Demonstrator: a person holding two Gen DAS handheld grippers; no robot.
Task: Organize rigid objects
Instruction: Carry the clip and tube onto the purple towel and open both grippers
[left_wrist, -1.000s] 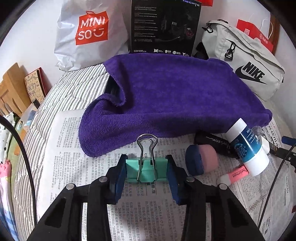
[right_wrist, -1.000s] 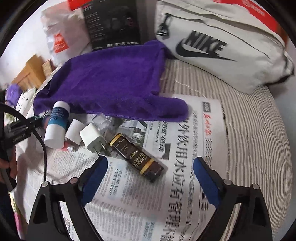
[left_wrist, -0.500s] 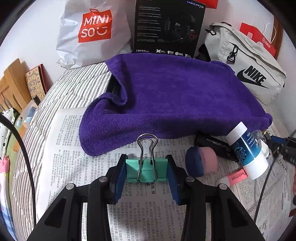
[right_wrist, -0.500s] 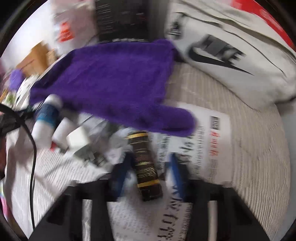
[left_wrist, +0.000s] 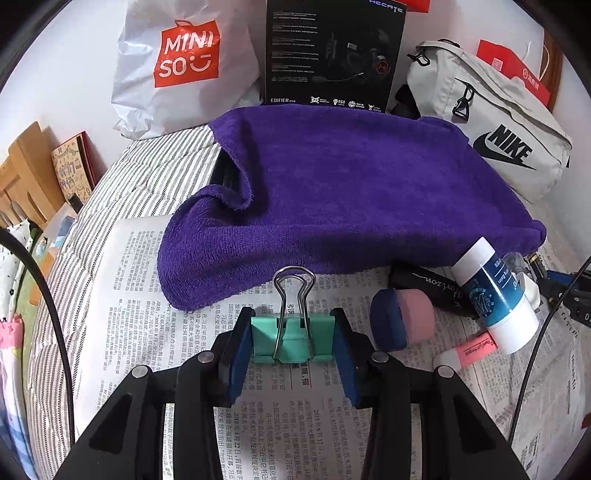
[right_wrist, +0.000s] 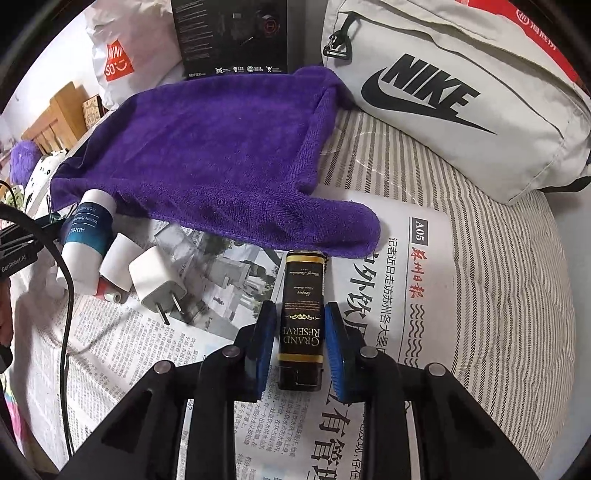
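The right gripper (right_wrist: 300, 341) is clamped on the dark box (right_wrist: 301, 319), 1 blue pad on each long side. The box lies on the newspaper (right_wrist: 424, 295) on the bed, its long axis running straight away from the gripper toward the purple towel (right_wrist: 221, 158); its far end sits just short of the towel's near edge. The pads grip the near half of the box, so the far half projects forward past the fingertips.

The left gripper (left_wrist: 291, 334) holds the green binder clip (left_wrist: 291, 338) between its pads at a narrow opening, the wire handle (left_wrist: 293, 286) pointing toward the towel. The clip sits in front of the towel's near edge, over the newspaper.

Other items in front of the towel, between the 2 grippers: a white and blue bottle (right_wrist: 86, 240), a white plug (right_wrist: 157, 282), a pink highlighter (left_wrist: 467, 350) and a blue and pink sponge (left_wrist: 402, 319).

Judgement: both items are secured. Any lift of the box should be made along its length, since the projecting far end lies nearest the towel and may catch its edge.
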